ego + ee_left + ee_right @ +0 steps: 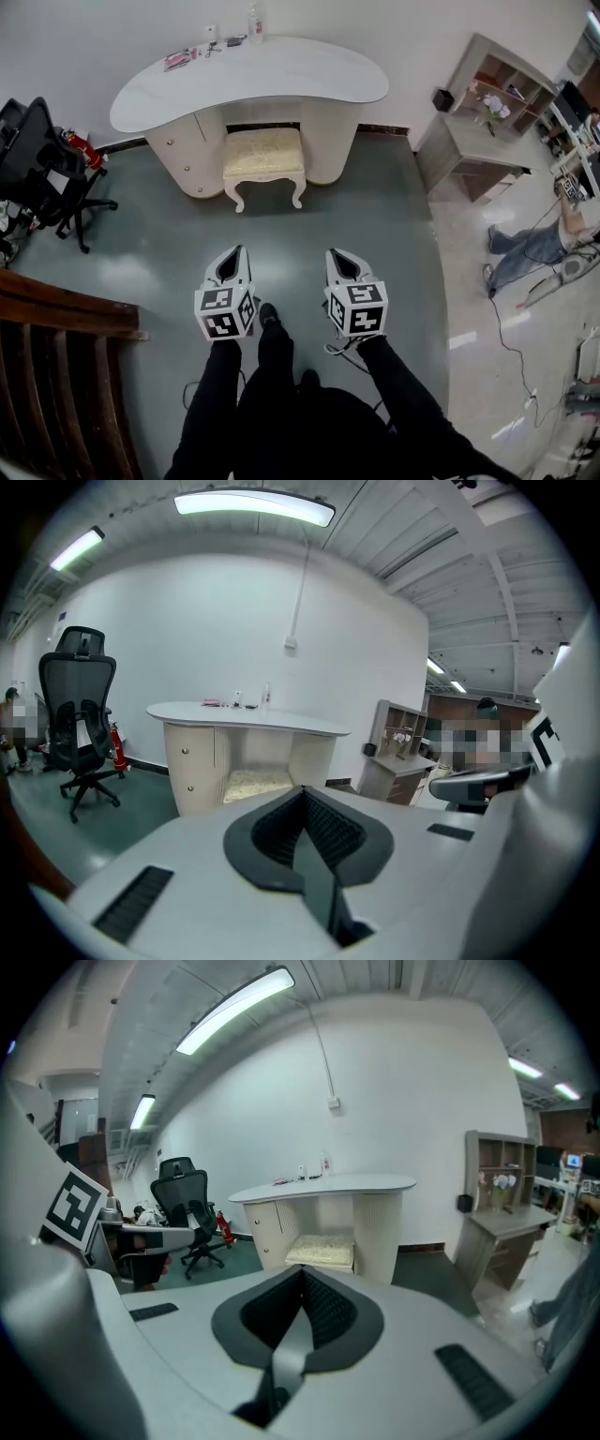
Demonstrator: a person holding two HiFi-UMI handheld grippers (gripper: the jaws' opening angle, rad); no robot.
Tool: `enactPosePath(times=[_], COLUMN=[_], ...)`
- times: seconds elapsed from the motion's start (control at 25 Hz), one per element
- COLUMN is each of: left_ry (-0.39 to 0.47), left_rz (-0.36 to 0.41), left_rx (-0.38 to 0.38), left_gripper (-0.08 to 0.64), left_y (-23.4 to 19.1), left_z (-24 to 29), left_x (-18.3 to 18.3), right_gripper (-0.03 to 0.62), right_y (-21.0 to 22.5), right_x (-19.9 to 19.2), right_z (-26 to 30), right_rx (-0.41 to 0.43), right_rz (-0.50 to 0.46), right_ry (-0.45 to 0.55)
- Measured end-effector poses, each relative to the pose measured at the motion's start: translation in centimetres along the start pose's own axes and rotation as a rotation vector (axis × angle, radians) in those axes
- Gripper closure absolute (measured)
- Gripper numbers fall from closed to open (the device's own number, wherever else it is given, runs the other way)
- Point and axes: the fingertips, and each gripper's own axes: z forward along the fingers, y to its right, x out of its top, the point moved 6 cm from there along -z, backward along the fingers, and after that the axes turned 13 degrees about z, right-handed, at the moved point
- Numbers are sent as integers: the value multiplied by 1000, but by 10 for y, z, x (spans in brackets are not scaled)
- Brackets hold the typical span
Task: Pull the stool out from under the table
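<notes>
Black sleeves stretch forward side by side towards the curved white table, the left gripper and right gripper both tipped slightly downward, jaws pressed together on nothing, well short of it. The cream-cushioned stool sits tucked into the table's knee space between its two pedestals, only its front legs showing on the grey-green floor. Left of the table stand a black office chair and a red fire extinguisher, right of it a pale shelf unit, with small items along the table's back edge
</notes>
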Motion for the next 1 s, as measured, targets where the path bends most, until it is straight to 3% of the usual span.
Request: enactPosePath(times=[0.48,0.76,1.0], left_ry=[-95,-96,-139], left_rz=[1,-13,-26], left_rx=[-42,-43,-41], left_gripper=[555,555,555], left_y=[-109,-129,-143], left_z=[127,170,217], left_x=[-6,-25,-60], right_gripper=[592,592,592], right_y=[-16,2,22], right_x=[31,26,13], right_z=[159,210,265], right_rx=[-51,-99,-87], right_rz=[8,3,-2], right_ry=[-100,-142,-187])
